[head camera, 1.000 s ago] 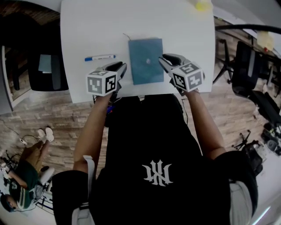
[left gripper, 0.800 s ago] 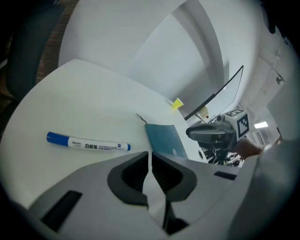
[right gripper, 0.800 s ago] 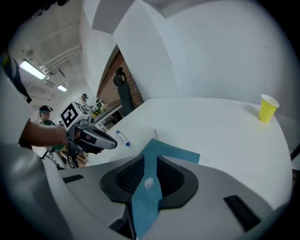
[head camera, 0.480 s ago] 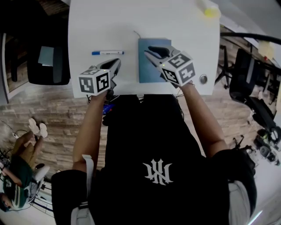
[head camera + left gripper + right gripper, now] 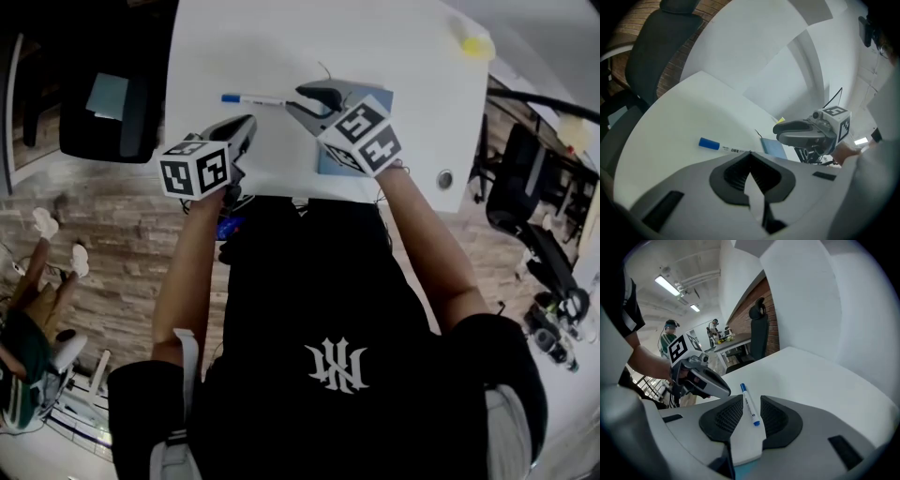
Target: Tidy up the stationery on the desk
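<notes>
A white pen with a blue cap (image 5: 251, 98) lies on the white desk (image 5: 281, 37), left of a blue notebook (image 5: 382, 97). My right gripper (image 5: 302, 94) reaches across the notebook, its tips close to the pen's right end. Its jaws have just been opening and stand open with nothing gripped. In the right gripper view the pen (image 5: 750, 404) lies on the desk in line with the gap of that gripper (image 5: 751, 414). My left gripper (image 5: 246, 125) hovers near the front edge below the pen, shut and empty. In the left gripper view its tips (image 5: 750, 154) meet, with the pen (image 5: 722, 146) and notebook (image 5: 774, 148) beyond.
A yellow item (image 5: 476, 44) sits at the desk's far right corner, and a round grommet (image 5: 444, 178) near the front right edge. Dark office chairs stand left (image 5: 103, 103) and right (image 5: 525, 187) of the desk. A person (image 5: 28, 347) sits low at the left.
My right gripper has swung left from the notebook's right edge, across the notebook, to the pen's right end. My left gripper has shifted slightly along the front edge.
</notes>
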A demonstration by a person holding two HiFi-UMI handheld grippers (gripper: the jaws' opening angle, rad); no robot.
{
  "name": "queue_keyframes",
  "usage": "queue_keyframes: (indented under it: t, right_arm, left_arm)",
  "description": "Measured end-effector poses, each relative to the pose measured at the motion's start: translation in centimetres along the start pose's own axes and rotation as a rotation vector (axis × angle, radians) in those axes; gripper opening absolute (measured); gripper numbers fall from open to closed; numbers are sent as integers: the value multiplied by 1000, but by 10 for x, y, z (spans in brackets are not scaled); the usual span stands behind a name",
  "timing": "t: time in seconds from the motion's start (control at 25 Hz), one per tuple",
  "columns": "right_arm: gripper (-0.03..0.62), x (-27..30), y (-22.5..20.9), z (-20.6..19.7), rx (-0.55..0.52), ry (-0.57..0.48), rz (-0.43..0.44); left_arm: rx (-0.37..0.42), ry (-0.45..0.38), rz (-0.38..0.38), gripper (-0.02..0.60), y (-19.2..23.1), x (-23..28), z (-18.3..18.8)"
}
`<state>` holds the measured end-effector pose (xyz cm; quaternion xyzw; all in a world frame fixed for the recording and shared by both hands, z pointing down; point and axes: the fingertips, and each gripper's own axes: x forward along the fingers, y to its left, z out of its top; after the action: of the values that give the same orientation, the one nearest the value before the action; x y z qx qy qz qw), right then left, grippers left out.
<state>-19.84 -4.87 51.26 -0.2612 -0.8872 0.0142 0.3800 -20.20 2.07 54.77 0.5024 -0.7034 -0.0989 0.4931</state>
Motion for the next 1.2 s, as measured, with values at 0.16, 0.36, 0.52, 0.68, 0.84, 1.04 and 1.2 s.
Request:
queue_keyframes:
  t: [0.16,0.36,0.52,0.68,0.84,1.04,1.2]
  right_arm:
    - [149,24,15,10,-55,30,45]
    - [167,52,24,8,-109,87,81]
    - [169,70,28,1,-154,147,92]
    - [169,83,26,-6,-198,190,80]
    - [169,96,22,-11,-223,222,69]
    - [164,111,20,-21,-245,281,72]
    - [140,113,20,-23,-263,294,69]
  left_arm:
    - [-15,-31,3,3,11,-11,4]
    - [-34,-42,-1,3,23,-17,4]
    - [-40,-46,-18,3,28,-21,0]
    - [-43,-45,-31,3,28,-21,-6]
    - [-51,-53,-58,3,28,-19,-8]
    - [-70,-69,-71,3,38,-21,-6]
    - [-76,-79,-70,3,44,-22,-2]
